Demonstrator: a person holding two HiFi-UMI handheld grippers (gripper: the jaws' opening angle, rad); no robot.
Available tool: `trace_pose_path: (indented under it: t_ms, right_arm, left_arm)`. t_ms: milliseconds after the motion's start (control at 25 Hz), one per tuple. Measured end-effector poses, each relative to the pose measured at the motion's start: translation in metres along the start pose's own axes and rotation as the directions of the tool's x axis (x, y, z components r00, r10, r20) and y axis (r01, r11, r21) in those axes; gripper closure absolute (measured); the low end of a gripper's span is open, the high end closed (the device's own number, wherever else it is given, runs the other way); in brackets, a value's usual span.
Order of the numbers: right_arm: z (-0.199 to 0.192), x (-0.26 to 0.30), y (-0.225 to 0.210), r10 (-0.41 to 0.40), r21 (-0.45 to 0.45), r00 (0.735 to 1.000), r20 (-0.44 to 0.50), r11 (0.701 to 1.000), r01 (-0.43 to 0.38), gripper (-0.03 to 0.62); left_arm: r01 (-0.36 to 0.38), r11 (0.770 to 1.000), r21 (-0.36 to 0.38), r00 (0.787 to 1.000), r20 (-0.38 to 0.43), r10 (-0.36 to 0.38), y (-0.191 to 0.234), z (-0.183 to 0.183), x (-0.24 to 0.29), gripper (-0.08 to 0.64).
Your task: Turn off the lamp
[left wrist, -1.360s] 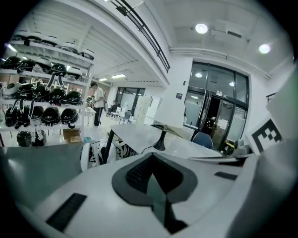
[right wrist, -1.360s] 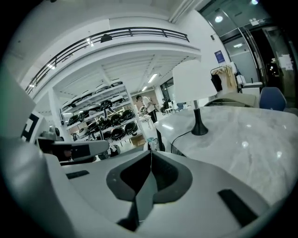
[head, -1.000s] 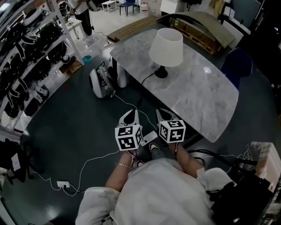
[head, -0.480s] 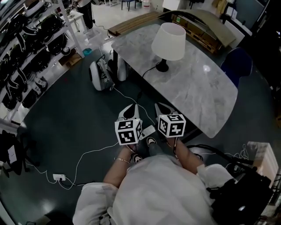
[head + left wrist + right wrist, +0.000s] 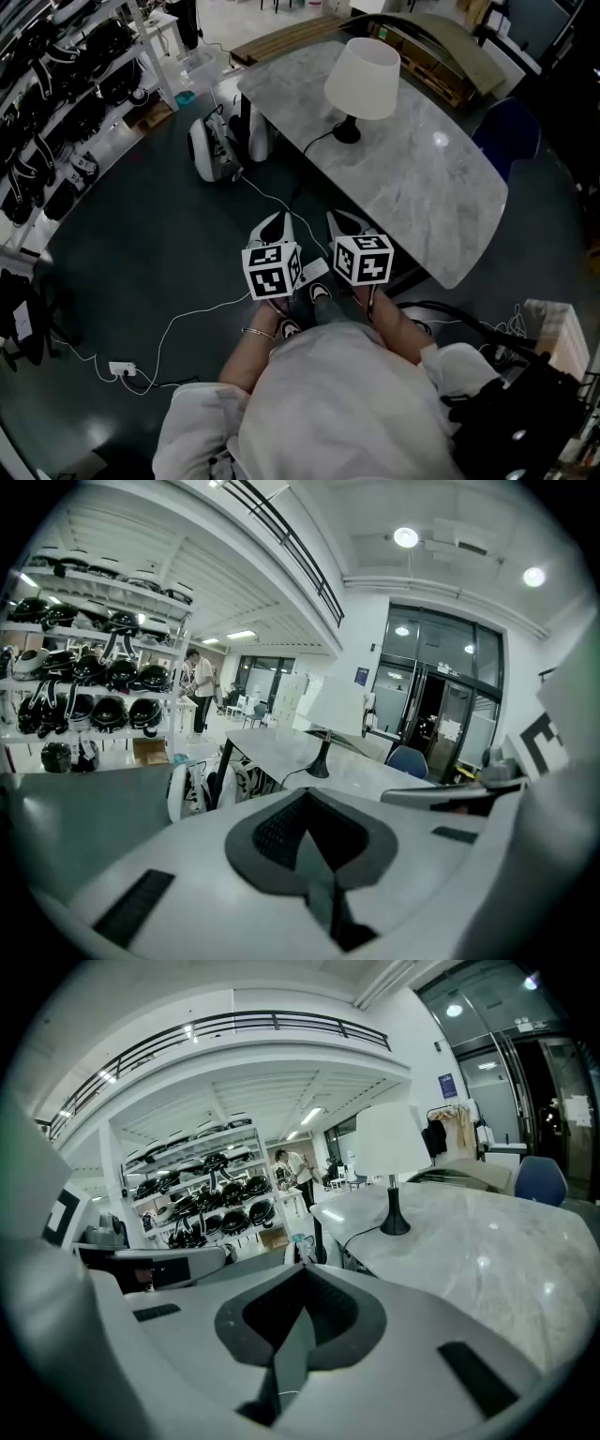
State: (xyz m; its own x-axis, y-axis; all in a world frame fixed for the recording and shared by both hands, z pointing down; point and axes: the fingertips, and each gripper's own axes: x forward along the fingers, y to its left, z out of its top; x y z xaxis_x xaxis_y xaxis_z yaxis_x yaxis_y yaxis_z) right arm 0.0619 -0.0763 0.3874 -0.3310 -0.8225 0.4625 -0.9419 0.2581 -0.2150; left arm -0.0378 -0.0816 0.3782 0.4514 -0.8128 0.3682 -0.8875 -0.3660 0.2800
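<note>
Since a second ago the desk point(image 5: 422, 187) has slid a little nearer and higher in the head view, while our two grippers have kept side by side in front of us. We hold the left gripper point(image 5: 278, 225) with its jaws pressed together on nothing, and the right gripper point(image 5: 339, 221) is closed and empty the same way (each gripper view shows the pads meeting). Both sit over the floor point(image 5: 141, 244), short of the desk's near edge. The lamp point(image 5: 363, 80) stands upright toward the desk's far end, well apart from both grippers. Its dark cord point(image 5: 314, 155) runs to the left edge. Whether the lamp is lit we cannot say for sure; the shade looks plain white.
</note>
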Motion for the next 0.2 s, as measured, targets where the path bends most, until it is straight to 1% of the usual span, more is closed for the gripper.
trace_pose_path:
  t_ms: [200]
  right_arm:
    - [-0.002, -0.0006, -0.0034, -0.006, -0.003, 1.0, -0.007, 1.0, 0.006, 0.593]
  left_arm:
    - [-0.001, 1.0, 0.007, 1.0, -0.002, 0.001, 0.0012, 0.0, -0.0004, 0.552]
